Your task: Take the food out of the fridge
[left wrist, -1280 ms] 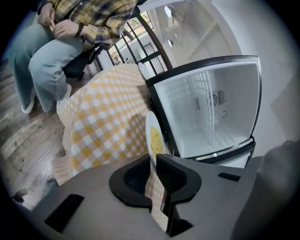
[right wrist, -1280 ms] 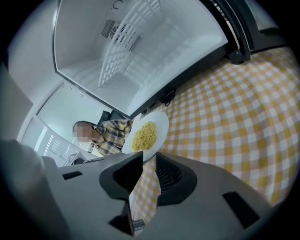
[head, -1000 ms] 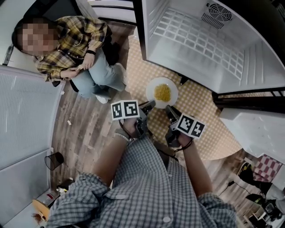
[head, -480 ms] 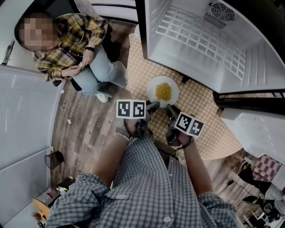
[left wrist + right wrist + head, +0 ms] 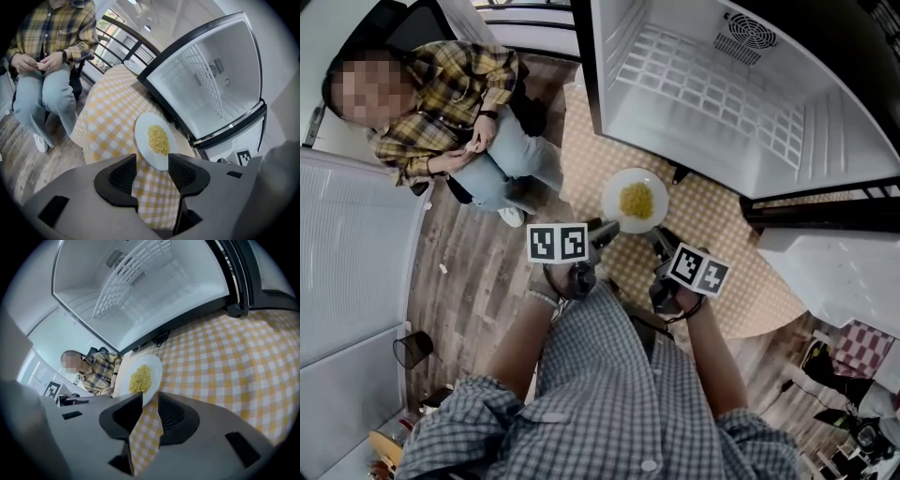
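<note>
A white plate of yellow noodles rests on the yellow-checked tablecloth, just in front of the open fridge. My left gripper is at the plate's near left rim. In the left gripper view its jaws are opening, and the plate edge lies loose between them. My right gripper is at the near right rim. In the right gripper view its jaws stand close together on the rim of the plate.
The fridge's white inside holds only a wire shelf. A person in a plaid shirt sits on the left, beside the table. The table's rounded edge drops to wood floor. A black bin stands lower left.
The left gripper has rolled and its marker cube has shifted a little left. The plate stays on the tablecloth, and the right gripper has hardly moved.
</note>
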Motion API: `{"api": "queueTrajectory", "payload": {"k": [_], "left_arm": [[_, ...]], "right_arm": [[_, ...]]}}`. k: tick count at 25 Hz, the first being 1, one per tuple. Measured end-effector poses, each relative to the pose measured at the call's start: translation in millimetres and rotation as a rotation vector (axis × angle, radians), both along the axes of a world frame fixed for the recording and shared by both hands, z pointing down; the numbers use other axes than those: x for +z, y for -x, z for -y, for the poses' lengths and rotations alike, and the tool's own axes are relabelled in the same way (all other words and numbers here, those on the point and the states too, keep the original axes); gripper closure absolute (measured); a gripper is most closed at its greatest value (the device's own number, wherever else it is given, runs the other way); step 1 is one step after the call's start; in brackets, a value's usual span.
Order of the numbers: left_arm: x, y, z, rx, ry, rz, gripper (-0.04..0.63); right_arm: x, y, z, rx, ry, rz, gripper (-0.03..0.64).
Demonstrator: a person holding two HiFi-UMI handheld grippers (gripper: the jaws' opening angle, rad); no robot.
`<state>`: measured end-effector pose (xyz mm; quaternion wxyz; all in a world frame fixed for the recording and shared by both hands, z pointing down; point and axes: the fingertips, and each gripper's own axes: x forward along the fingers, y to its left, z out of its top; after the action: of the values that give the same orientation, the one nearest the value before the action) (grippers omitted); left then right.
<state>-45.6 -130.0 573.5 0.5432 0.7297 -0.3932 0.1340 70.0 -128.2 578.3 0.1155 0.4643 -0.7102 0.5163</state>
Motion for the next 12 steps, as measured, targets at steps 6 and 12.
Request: {"api": "queueTrajectory", "payload": {"k": [6,12], "left_arm": [[-14,12,8,0.002,-0.105,0.124,0.588],[-60,-19,15,0.108,-0.258,0.118,0.589]], "right_arm": [[-28,-21,5,-0.035,-0.183,-0.24,0.58],[-79,-33,8,-0.064,-0.384,-0.42,0.603]]}}
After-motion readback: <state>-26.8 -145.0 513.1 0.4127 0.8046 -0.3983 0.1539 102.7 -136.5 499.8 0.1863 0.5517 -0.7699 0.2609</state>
